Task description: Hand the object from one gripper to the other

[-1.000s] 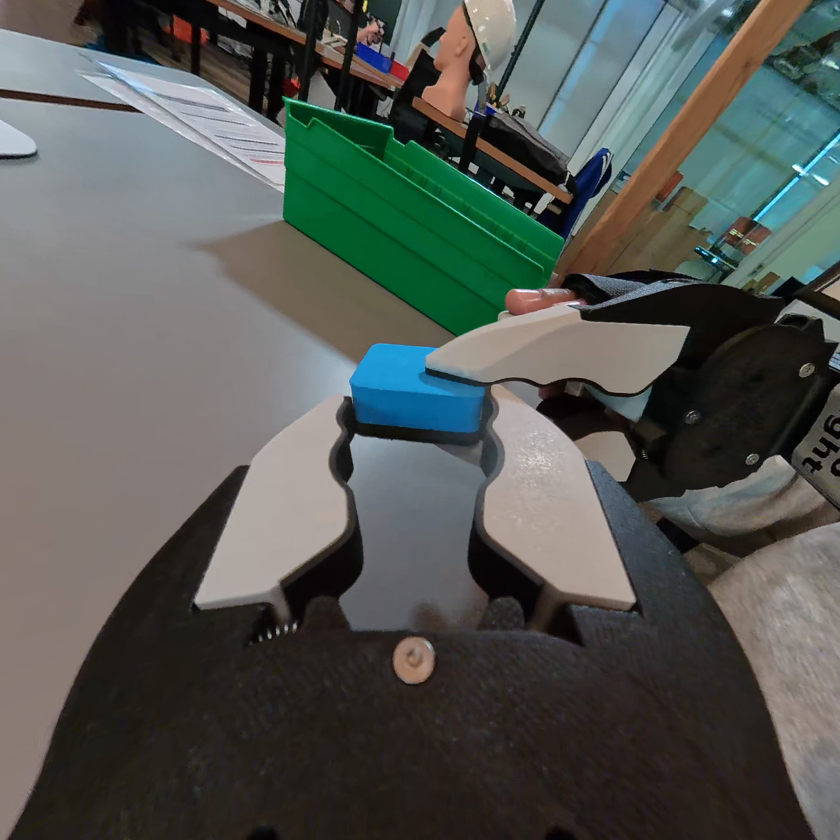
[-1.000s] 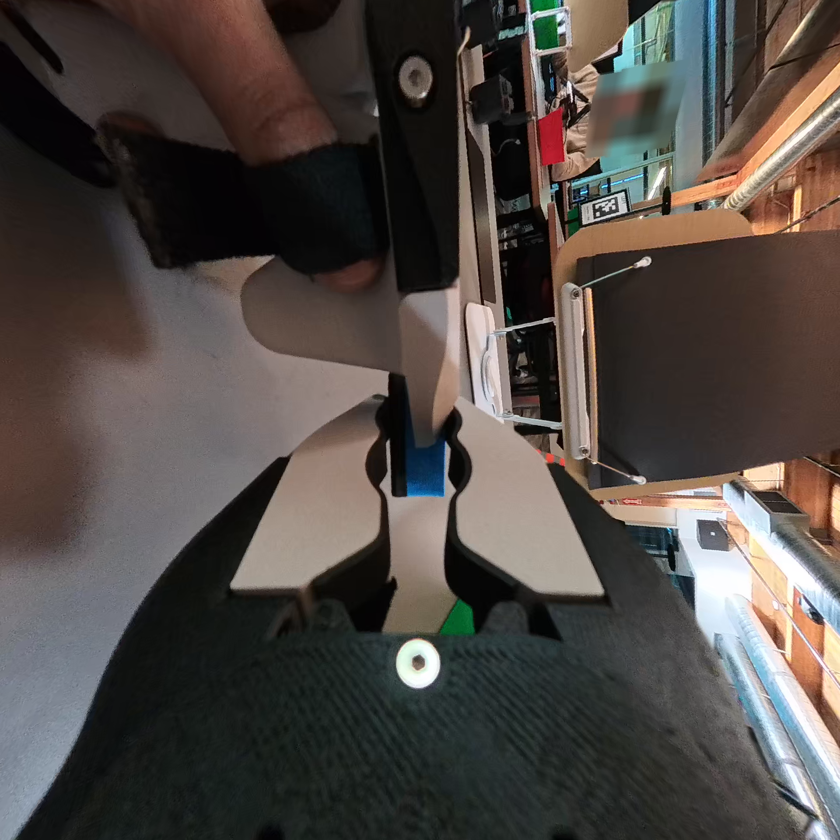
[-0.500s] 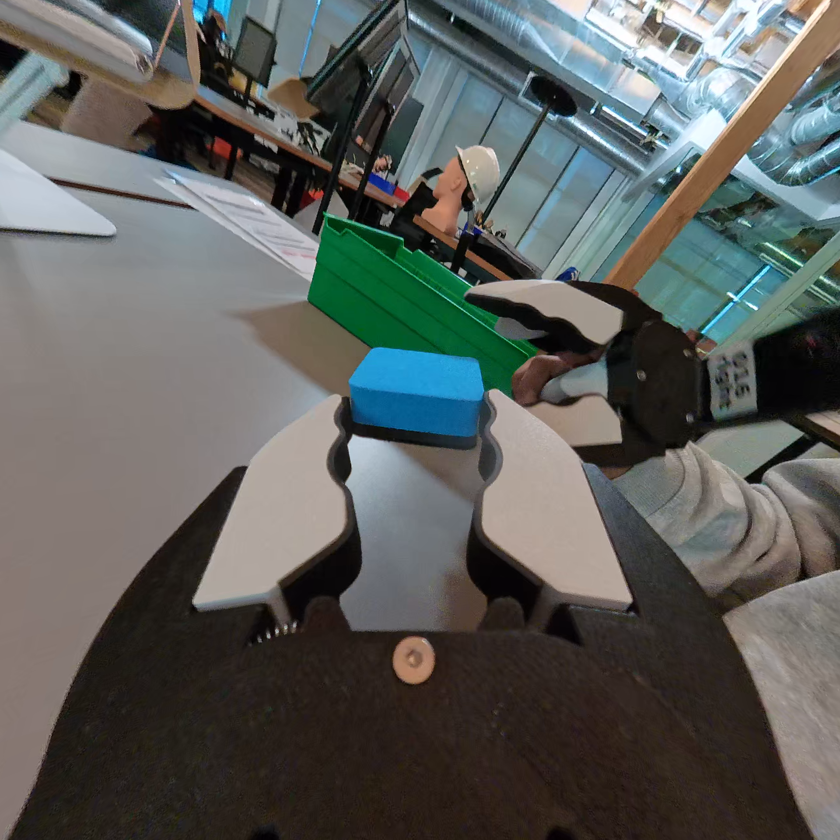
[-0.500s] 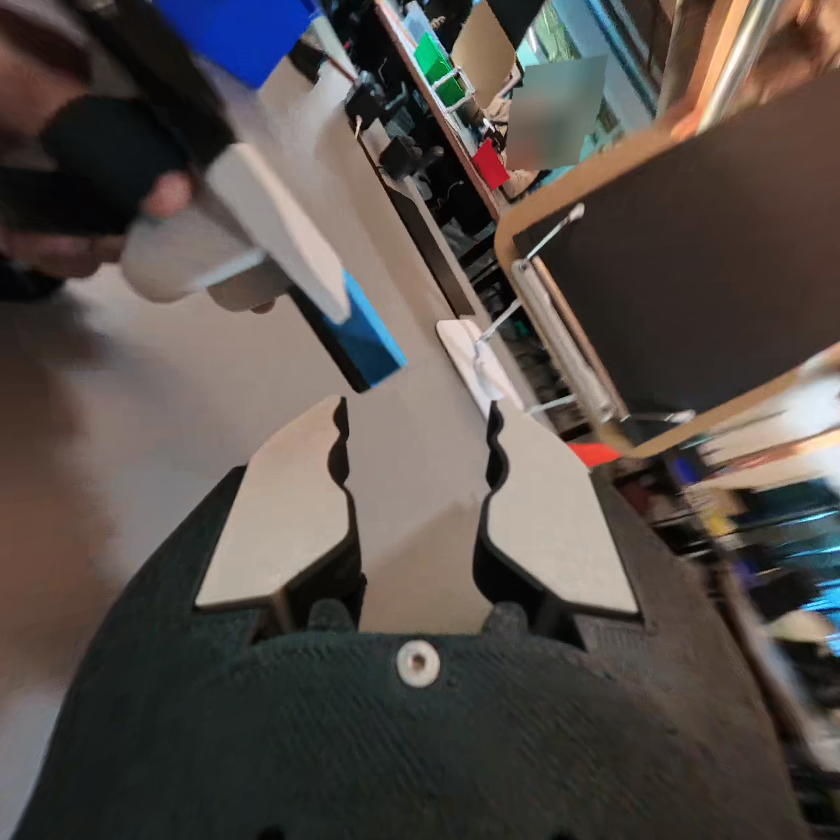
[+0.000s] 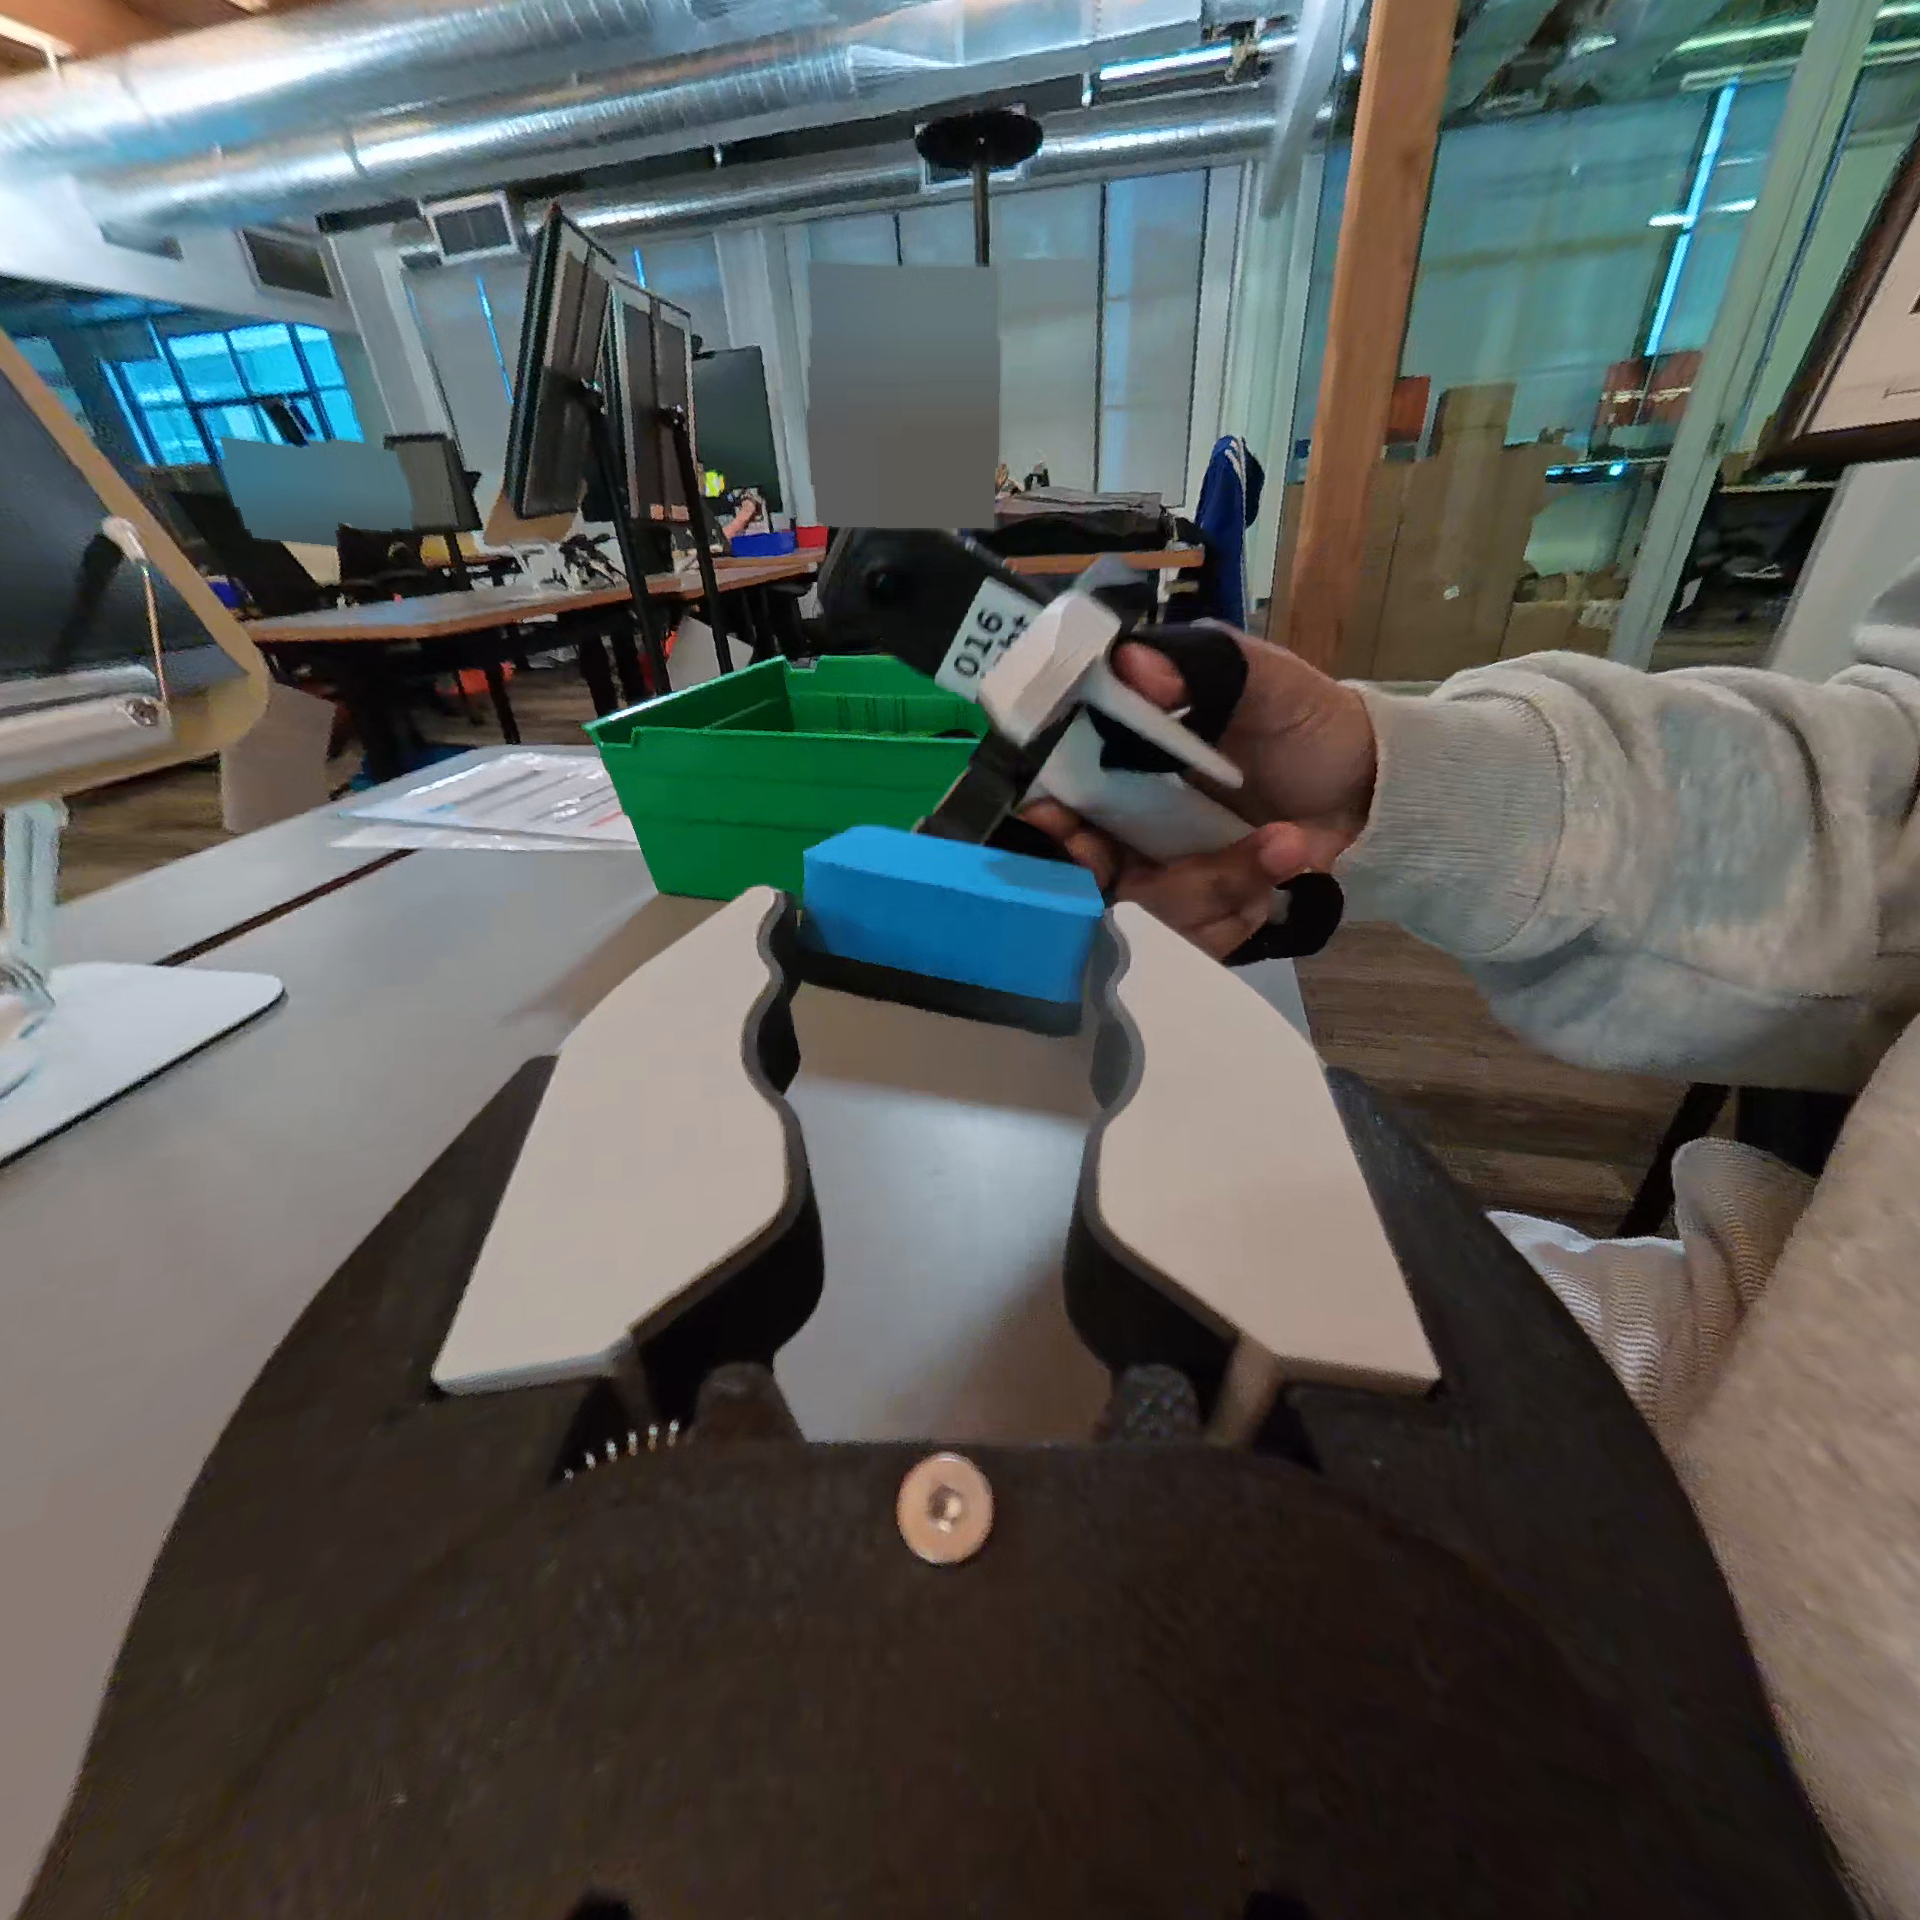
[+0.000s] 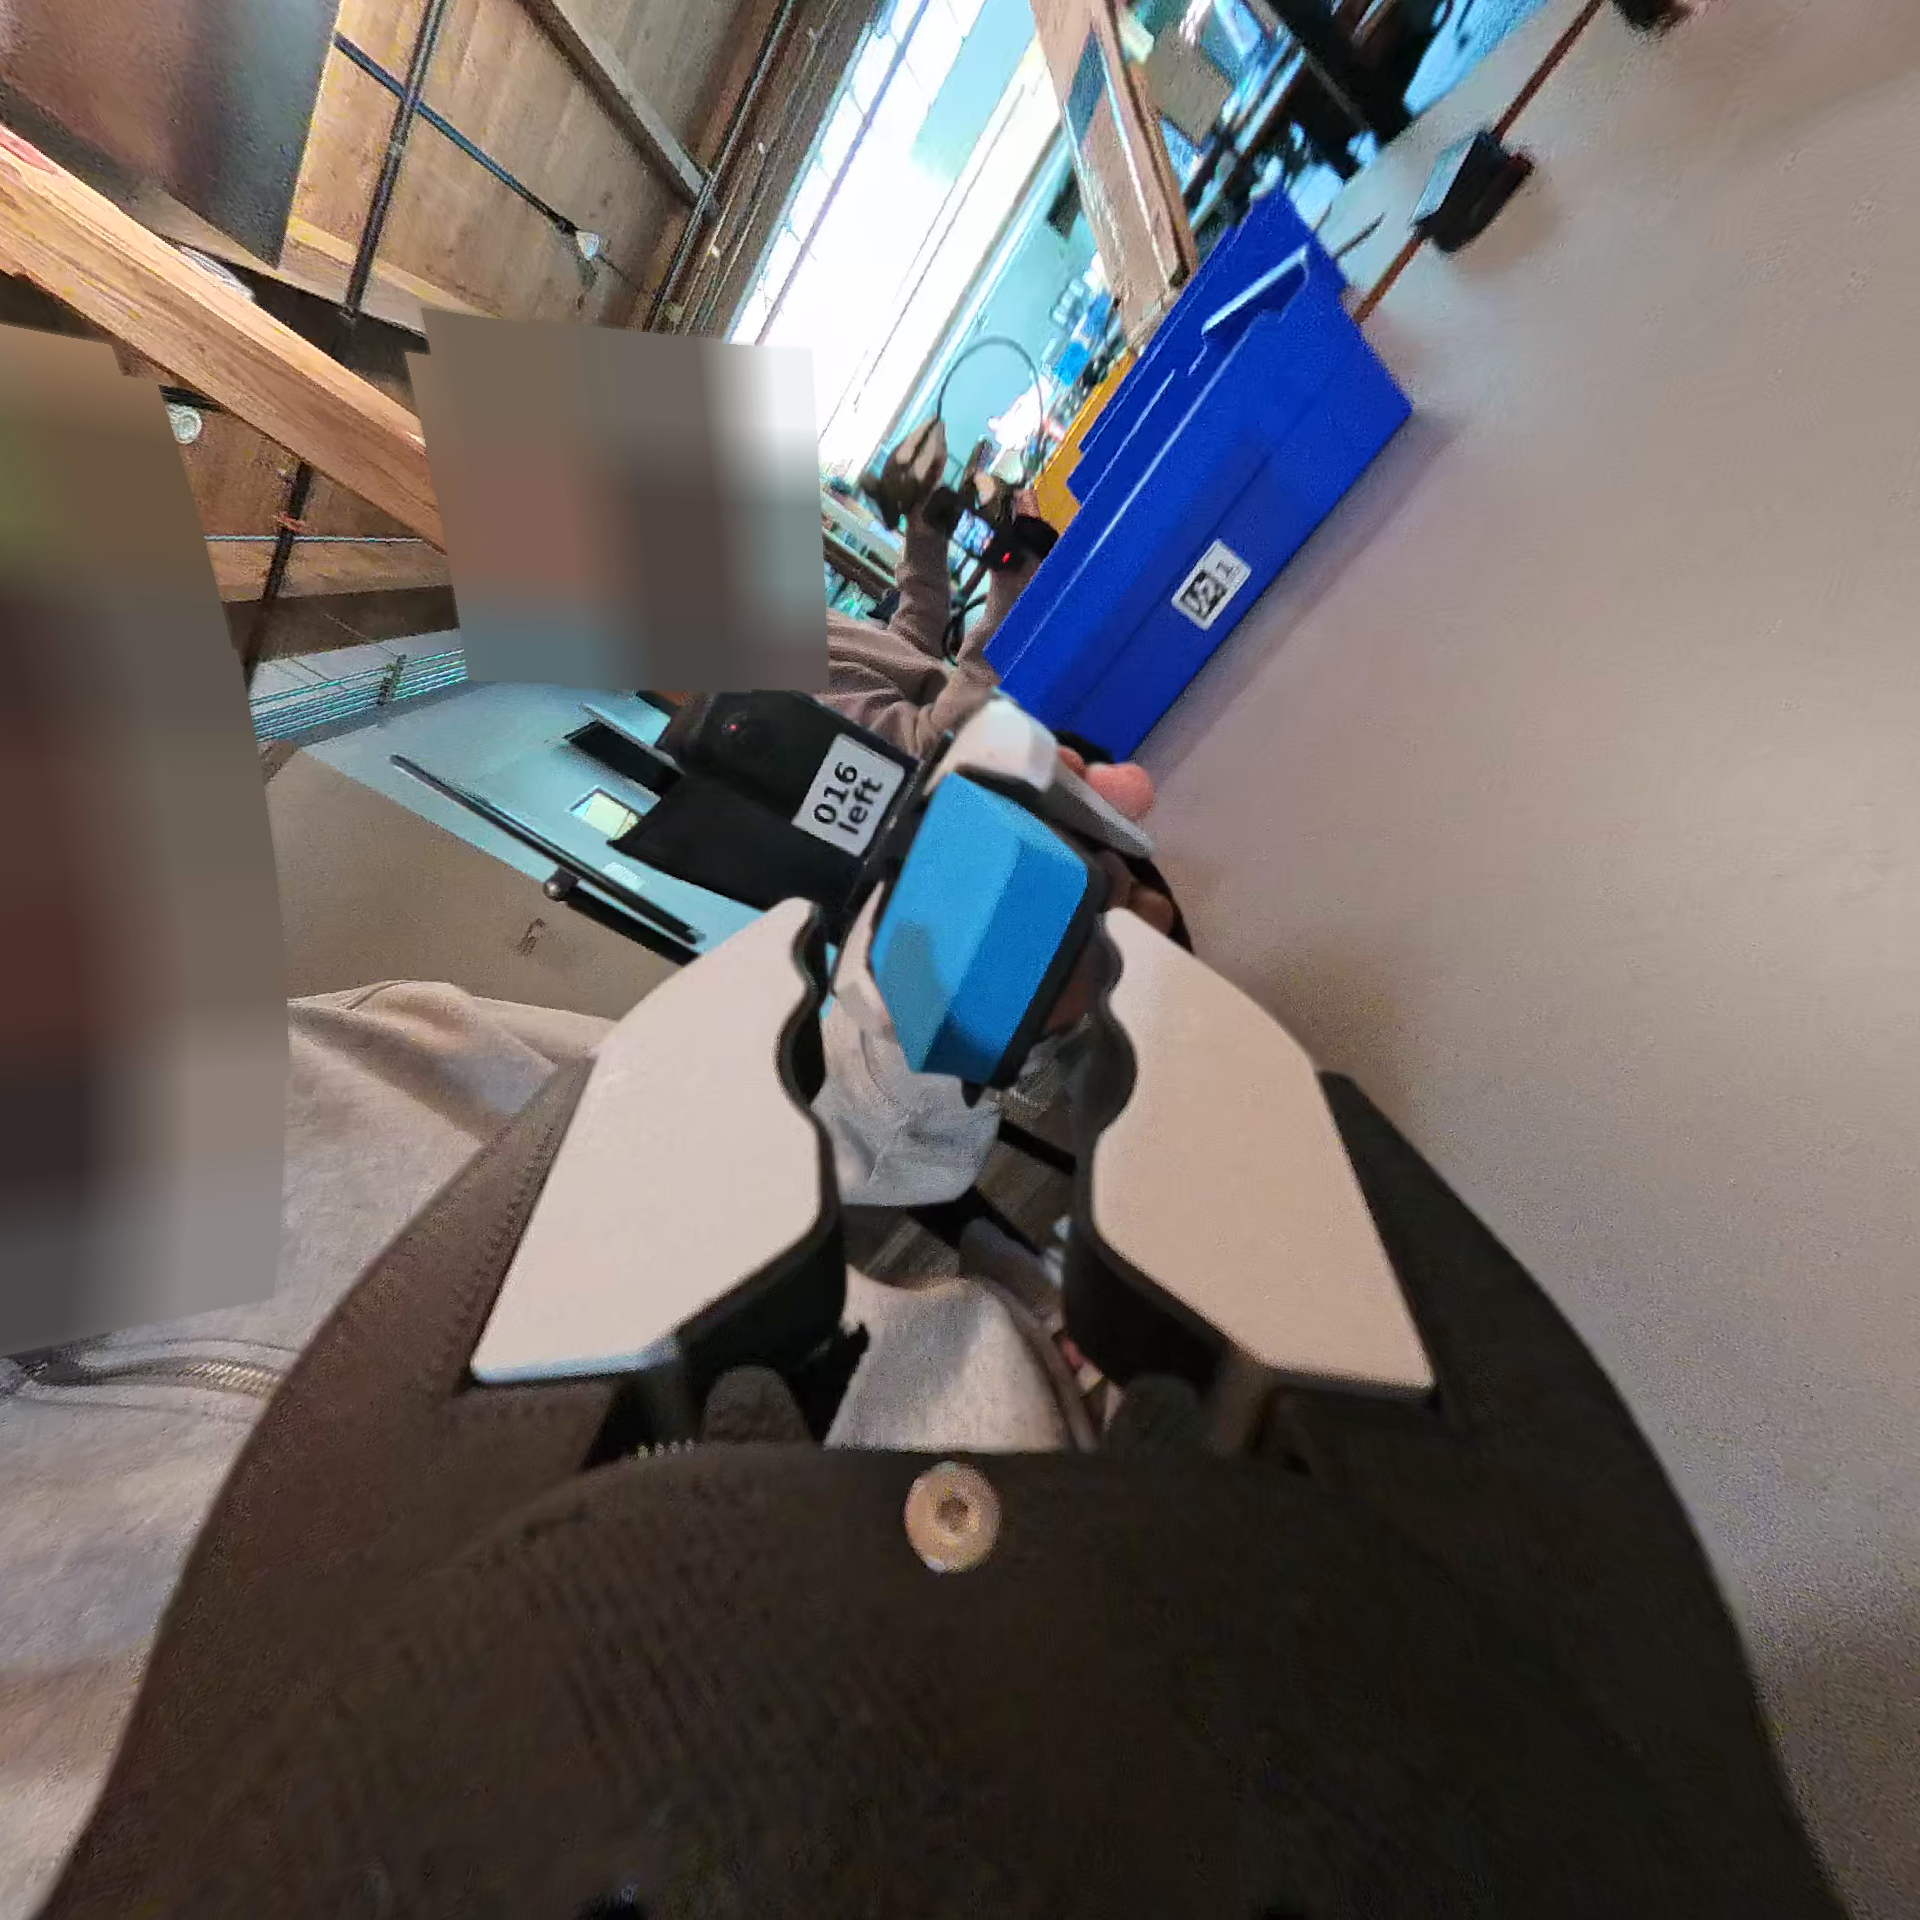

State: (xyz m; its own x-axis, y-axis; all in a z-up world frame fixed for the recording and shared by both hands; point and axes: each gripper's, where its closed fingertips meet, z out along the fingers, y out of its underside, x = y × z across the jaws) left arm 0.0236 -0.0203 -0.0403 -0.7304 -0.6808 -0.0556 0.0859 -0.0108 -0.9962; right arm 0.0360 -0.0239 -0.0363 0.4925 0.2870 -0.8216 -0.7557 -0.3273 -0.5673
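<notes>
A blue foam block point(image 5: 951, 909) with a black underside is clamped between the fingertips of my left gripper point(image 5: 940, 935), held above the grey table point(image 5: 312, 1091). The handle of my right gripper point(image 5: 1081, 727) shows just behind the block, held in a hand and clear of it. In the right wrist view my right gripper point(image 6: 956, 935) is open and empty. The block point(image 6: 977, 914) shows just beyond its tips, still held by the left gripper's black body point(image 6: 769, 800).
A green bin point(image 5: 769, 800) stands on the table behind the block, with papers point(image 5: 499, 800) to its left. A monitor stand base point(image 5: 125, 1029) sits at the left. A blue bin point(image 6: 1195, 520) stands on the table. A grey sleeve point(image 5: 1610, 852) fills the right. Less than 4 cm separates the two grippers' tips.
My right gripper has opened, let go of the blue block and pulled back. The left gripper kept the block and tilted up and turned.
</notes>
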